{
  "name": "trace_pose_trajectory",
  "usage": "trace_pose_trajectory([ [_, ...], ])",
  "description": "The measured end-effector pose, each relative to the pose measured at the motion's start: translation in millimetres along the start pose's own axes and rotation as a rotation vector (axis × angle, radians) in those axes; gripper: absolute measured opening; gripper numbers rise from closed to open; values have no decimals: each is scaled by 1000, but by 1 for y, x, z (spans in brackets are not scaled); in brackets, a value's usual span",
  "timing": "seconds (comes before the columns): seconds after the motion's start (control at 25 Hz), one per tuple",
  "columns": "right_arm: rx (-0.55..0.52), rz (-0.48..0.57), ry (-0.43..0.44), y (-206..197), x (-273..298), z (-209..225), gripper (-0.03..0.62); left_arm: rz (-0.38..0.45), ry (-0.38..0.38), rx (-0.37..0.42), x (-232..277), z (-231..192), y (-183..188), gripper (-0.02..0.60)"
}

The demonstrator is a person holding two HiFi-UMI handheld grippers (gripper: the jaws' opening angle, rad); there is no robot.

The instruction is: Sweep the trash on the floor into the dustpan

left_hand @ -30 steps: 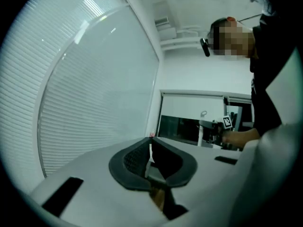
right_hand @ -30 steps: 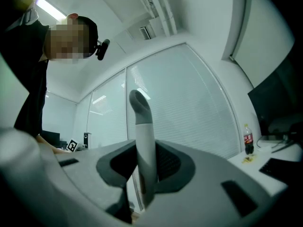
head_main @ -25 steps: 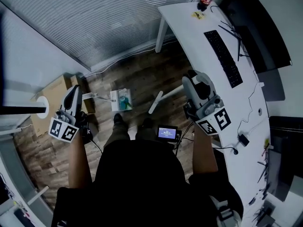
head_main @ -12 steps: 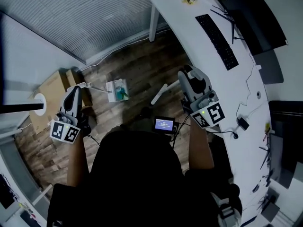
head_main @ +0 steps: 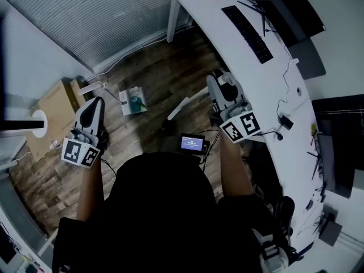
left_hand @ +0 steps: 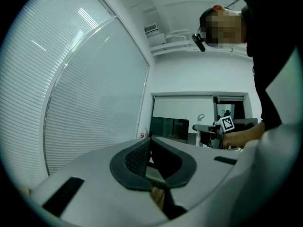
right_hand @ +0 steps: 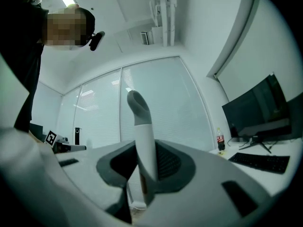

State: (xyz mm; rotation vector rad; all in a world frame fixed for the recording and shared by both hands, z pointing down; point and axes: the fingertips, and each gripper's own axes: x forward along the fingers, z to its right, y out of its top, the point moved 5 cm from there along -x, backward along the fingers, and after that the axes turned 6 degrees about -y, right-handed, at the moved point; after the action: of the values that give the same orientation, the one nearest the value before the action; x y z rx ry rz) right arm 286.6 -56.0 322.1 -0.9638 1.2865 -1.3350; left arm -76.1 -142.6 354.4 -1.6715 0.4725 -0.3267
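Grippers above floor trash
Right gripper (head_main: 219, 92) clenched on white handle (head_main: 185, 104); left gripper (head_main: 94, 110) closed, empty; trash packet (head_main: 132, 101) (teal-white) between them; cardboard box (head_main: 54, 110) beside left, contents unseen.

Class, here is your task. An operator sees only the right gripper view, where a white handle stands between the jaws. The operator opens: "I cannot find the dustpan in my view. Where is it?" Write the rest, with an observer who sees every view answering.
Observer: In the head view the dustpan lies on the wood floor ahead of the person, nearer the left gripper than the right gripper.
Operator: Where does my handle go?
Observer: The white handle slants from the right gripper down toward the floor; its lower end is right of the dustpan, apart from it.
Operator: And the left jaws?
Observer: The left gripper view shows them closed together.
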Motion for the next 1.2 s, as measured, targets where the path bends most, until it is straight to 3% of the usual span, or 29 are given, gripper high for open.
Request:
trace_pose_trajectory([
  [0.2,-28,6,10,-8,-25,-61,86,-4,43,17,-69,18,-7,-5],
  [0.52,7,-9,73,-20,-52,-134,84,35,119,-30,-153,32,-20,-5],
  [0.84,38,-30,163,-22,-65,-186,83,38,151,-33,-174,44,-22,-5],
  [1.2,24,2,228,-11,-95,-187,83,-31,245,128,-165,87,-12,-5],
])
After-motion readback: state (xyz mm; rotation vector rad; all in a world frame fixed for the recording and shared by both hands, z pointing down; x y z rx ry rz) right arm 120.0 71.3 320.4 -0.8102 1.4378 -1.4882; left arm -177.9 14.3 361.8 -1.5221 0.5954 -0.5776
